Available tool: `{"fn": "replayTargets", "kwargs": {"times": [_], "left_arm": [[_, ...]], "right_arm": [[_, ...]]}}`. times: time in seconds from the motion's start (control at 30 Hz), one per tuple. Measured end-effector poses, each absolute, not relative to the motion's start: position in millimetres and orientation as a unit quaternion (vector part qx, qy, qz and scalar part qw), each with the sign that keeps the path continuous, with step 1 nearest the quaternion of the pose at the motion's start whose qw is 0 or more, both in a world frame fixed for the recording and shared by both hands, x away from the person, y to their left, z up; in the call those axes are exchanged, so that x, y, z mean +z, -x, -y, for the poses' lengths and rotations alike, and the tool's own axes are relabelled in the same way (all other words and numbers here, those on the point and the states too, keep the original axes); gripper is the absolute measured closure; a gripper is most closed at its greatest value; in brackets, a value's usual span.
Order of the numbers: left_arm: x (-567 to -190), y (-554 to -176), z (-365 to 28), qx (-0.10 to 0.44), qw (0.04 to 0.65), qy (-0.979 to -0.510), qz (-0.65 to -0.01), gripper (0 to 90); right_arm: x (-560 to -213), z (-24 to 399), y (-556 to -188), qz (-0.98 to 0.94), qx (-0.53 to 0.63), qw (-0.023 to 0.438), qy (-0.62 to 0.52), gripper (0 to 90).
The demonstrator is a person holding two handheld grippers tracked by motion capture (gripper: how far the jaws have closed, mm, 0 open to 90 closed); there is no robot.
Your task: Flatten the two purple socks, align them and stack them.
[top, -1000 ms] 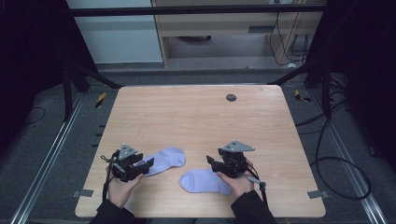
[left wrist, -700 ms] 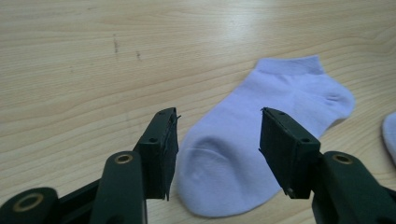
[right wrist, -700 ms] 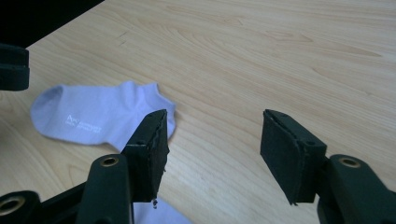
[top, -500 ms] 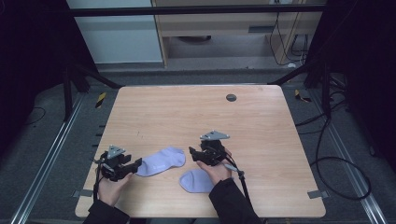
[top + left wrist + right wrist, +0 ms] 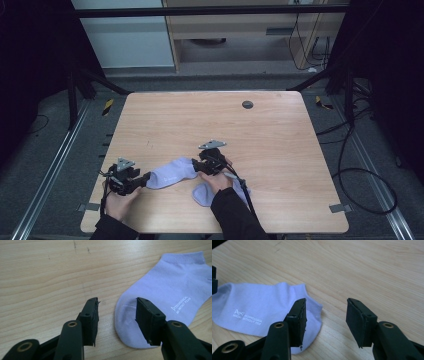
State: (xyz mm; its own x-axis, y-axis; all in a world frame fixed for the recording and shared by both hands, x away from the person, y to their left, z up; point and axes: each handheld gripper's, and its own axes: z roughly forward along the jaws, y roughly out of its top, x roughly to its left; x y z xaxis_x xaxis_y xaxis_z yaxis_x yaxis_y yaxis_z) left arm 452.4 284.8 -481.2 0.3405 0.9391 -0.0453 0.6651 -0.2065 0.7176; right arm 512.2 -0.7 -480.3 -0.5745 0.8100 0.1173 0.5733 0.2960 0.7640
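The worktop (image 5: 280,145) is a pale wood square, bare across its far half, with a small dark round cap (image 5: 247,104) set in it toward 12 o'clock. All the rest sits near the front edge, around 6 to 7 o'clock.

Two lilac ankle socks lie flat there. The first sock (image 5: 172,172) stretches from 8 o'clock toward the centre, one end toward the left gripper and the other toward the right. In the left gripper view this sock (image 5: 162,295) shows small white lettering on its side and its rounded end lies between and under the jaw tips; in the right gripper view the same sock (image 5: 257,307) lies at 9 o'clock, its other end reaching under the left-hand jaw. The second sock (image 5: 202,194) lies just nearer the front edge, at 6 o'clock, partly hidden under the person's right hand and dark sleeve (image 5: 235,215).

The right gripper (image 5: 201,165), held in the right hand (image 5: 216,181), sits at the inner end of the first sock, its grey plate on top. Its jaws stand apart, with bare wood between them and nothing clamped.

The left gripper (image 5: 145,179), held in the left hand (image 5: 119,202), points along the worktop at the first sock's outer end. Its jaws also stand apart, gripping nothing.
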Motion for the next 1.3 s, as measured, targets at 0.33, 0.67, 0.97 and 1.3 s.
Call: {"fn": "replayTargets", "kwargs": {"times": [0.33,0.67,0.97,1.3], "left_arm": [[-488,-455,-286,0.194,0.313,-0.756,-0.541,62.7],[-490,-456,-281,0.183,0.303,-0.765,-0.539,81.2],[-486,-455,-279,0.172,0.319,-0.76,-0.539,87.3],[-460,-443,-272,0.175,0.375,-0.749,-0.518,87.5]], "right_arm": [[-494,-14,-519,-0.806,0.381,0.143,-0.43,57.9],[-501,-19,-519,-0.815,0.367,0.161,-0.419,73.0],[-496,-21,-515,-0.814,0.37,0.152,-0.422,87.0],[-464,2,-497,-0.795,0.423,0.142,-0.412,87.2]]}}
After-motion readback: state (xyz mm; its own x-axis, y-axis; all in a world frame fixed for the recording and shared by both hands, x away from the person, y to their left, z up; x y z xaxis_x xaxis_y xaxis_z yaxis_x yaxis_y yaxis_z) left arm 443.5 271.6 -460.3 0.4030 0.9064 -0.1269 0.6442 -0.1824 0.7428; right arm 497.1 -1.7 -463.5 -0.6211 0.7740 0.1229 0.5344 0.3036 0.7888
